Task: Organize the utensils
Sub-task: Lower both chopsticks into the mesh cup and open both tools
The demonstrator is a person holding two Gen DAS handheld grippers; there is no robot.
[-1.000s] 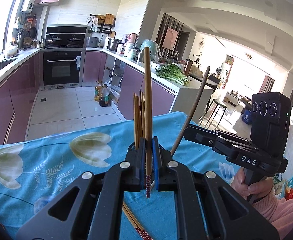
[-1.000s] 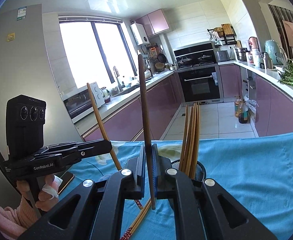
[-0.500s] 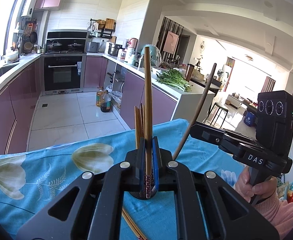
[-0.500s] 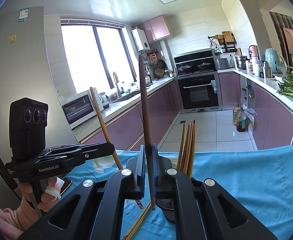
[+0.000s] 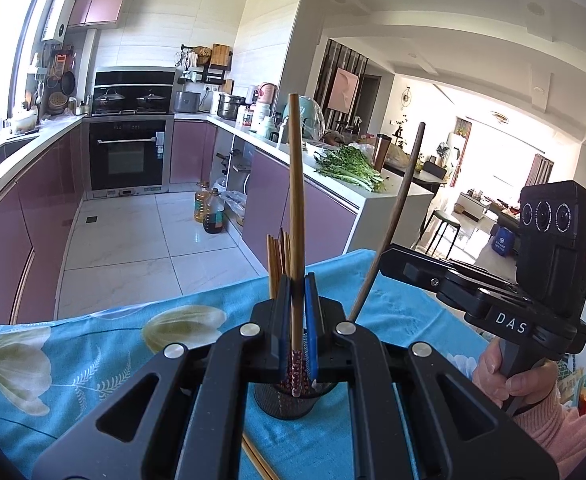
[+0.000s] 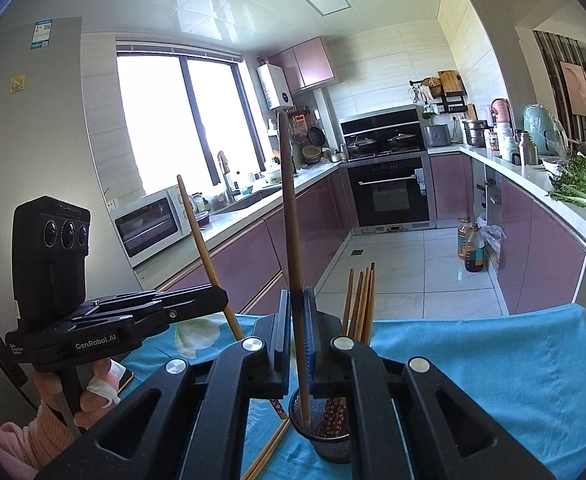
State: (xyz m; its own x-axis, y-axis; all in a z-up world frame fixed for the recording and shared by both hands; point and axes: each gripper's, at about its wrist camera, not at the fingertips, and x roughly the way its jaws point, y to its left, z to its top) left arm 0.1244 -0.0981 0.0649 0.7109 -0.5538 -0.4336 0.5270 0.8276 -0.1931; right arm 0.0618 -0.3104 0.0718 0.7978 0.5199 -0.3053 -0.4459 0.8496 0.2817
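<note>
My left gripper (image 5: 297, 292) is shut on a pale wooden chopstick (image 5: 296, 200) held upright, its red patterned end hanging over a black mesh holder (image 5: 285, 402). Several chopsticks (image 5: 277, 256) stand in that holder. At the right of this view the right gripper (image 5: 387, 260) holds a dark chopstick (image 5: 401, 200). In the right wrist view my right gripper (image 6: 297, 304) is shut on the dark chopstick (image 6: 289, 200), whose lower tip dips into the holder (image 6: 329, 440) beside the standing chopsticks (image 6: 359, 300). The left gripper (image 6: 223, 300) shows at the left with its pale chopstick (image 6: 201, 240).
A blue flowered cloth (image 5: 93, 360) covers the table, whose far edge drops to the kitchen floor. Loose chopsticks (image 6: 269, 452) lie on the cloth in front of the holder. A hand (image 5: 509, 376) in a pink sleeve grips each handle.
Both grippers have risen a little with their chopsticks. The mesh holder, mostly hidden behind the fingers before, now shows below both chopsticks' lower ends.
</note>
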